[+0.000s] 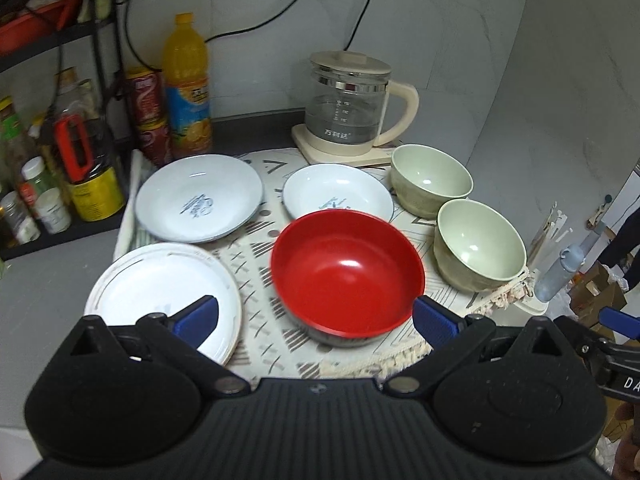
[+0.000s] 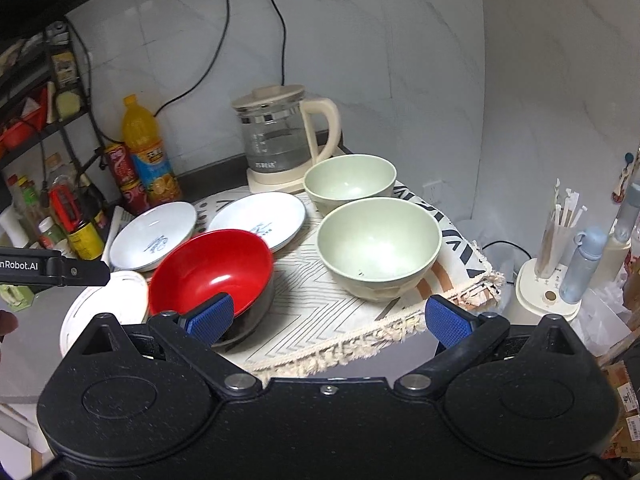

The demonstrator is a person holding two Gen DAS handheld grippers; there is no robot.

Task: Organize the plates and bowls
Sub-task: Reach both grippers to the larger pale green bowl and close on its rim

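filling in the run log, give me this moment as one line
stage: before first grasp | left gripper: open, facing red bowl | right gripper: open, empty | two green bowls side by side | plates unstacked

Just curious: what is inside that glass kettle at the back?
The kettle holds what looks like clear water in its lower part, nothing else visible. Its lid covers the top, hiding the view from above.

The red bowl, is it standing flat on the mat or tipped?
Tipped. In the right wrist view the red bowl leans toward the camera, far rim raised, resting on a dark dish underneath.
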